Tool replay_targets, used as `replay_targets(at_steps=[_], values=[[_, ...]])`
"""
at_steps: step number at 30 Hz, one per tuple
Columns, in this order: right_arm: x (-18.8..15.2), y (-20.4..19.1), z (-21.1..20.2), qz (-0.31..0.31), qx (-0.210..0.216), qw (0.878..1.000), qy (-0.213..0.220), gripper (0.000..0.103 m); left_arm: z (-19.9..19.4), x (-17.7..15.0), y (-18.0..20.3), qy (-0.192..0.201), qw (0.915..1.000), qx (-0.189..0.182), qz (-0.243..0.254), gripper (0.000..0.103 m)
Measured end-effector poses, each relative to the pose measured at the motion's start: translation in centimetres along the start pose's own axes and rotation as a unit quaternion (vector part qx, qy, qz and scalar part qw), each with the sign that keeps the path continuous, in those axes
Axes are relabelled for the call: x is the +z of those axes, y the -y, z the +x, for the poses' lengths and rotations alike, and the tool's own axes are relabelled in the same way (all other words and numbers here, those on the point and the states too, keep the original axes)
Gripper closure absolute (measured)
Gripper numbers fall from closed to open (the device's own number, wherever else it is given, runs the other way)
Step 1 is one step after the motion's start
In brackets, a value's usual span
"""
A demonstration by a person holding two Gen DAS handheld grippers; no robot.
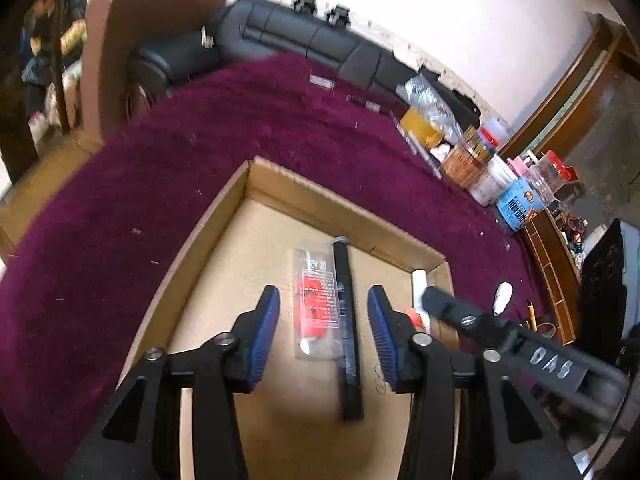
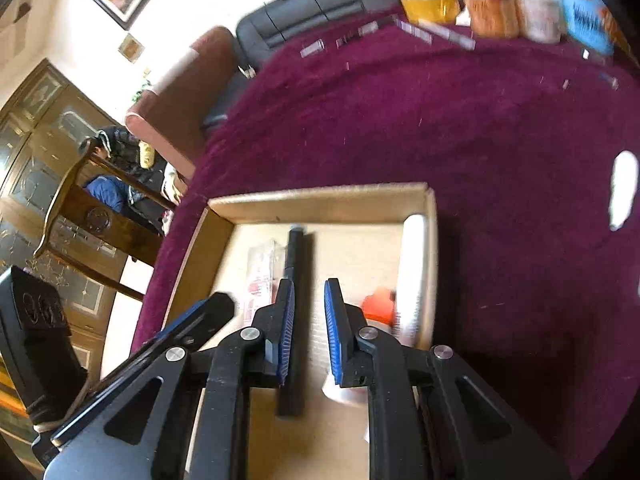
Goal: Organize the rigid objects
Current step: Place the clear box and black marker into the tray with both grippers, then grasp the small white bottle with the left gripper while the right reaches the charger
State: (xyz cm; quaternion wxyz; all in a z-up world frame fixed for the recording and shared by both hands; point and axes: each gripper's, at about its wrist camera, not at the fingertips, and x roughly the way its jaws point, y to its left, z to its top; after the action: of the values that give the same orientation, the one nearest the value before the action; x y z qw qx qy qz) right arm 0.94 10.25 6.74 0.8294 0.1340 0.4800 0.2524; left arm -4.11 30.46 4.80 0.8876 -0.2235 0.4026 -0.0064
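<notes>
While both tools hang over the cardboard tray (image 1: 320, 204), the left gripper (image 1: 323, 334) stands parted above the black bar (image 1: 347, 320) lying flat inside, holding nothing; the right gripper (image 2: 309, 330), nearly closed, is empty too, likely tidying pieces side by side.

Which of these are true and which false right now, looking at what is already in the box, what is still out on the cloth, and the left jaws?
1. The long black rectangular bar lies inside the shallow cardboard box. True.
2. The clear plastic packet with red contents is out on the purple plush cloth. False: it lies in the box, beside the bar.
3. The left gripper has its jaws clamped on the bar. False: the jaws stand apart and neither pad touches the bar.
4. A small white bottle lies on the cloth outside the box. True.
</notes>
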Motion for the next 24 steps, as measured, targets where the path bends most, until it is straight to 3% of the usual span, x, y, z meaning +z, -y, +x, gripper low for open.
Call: replay_targets(at_steps=[4,5,7,8,9,11,15,20,24], values=[[-0.9,0.4,-6.2,-0.050,-0.038,0.994,0.087,0.089,-3.6,-0.9,1.8,0.040,0.9990,-0.008,0.020,0.045],[-1.3,0.4,-8.2,-0.069,-0.059,0.988,0.125,0.084,-4.1,-1.0,2.2,0.046,0.9986,-0.010,0.025,0.043],[-2.3,0.8,-11.8,-0.101,-0.106,0.970,0.193,0.056,-5.5,-1.2,3.7,0.059,0.9973,-0.022,0.038,0.038],[-2.8,1.3,-13.5,-0.112,-0.137,0.957,0.230,0.025,-6.0,-1.3,4.5,0.063,0.9966,-0.029,0.045,0.036],[-3.3,2.0,-15.0,-0.115,-0.166,0.943,0.264,0.011,-6.4,-1.5,5.4,0.064,0.9958,-0.037,0.053,0.035],[-3.4,4.6,-17.5,-0.103,-0.208,0.927,0.296,0.011,-6.7,-1.7,7.3,0.056,0.9945,-0.057,0.067,0.035],[-2.5,11.8,-19.6,-0.017,-0.226,0.935,0.273,0.011,-5.3,-2.2,10.5,0.016,0.9934,-0.078,0.083,0.035],[-2.5,19.1,-19.7,0.049,-0.251,0.930,0.263,0.011,-1.8,-2.8,15.0,-0.042,0.9910,-0.083,0.097,0.035],[-1.7,23.1,-19.3,0.080,-0.247,0.929,0.263,0.011,1.5,-3.2,20.2,-0.056,0.9867,-0.071,0.135,0.035]])
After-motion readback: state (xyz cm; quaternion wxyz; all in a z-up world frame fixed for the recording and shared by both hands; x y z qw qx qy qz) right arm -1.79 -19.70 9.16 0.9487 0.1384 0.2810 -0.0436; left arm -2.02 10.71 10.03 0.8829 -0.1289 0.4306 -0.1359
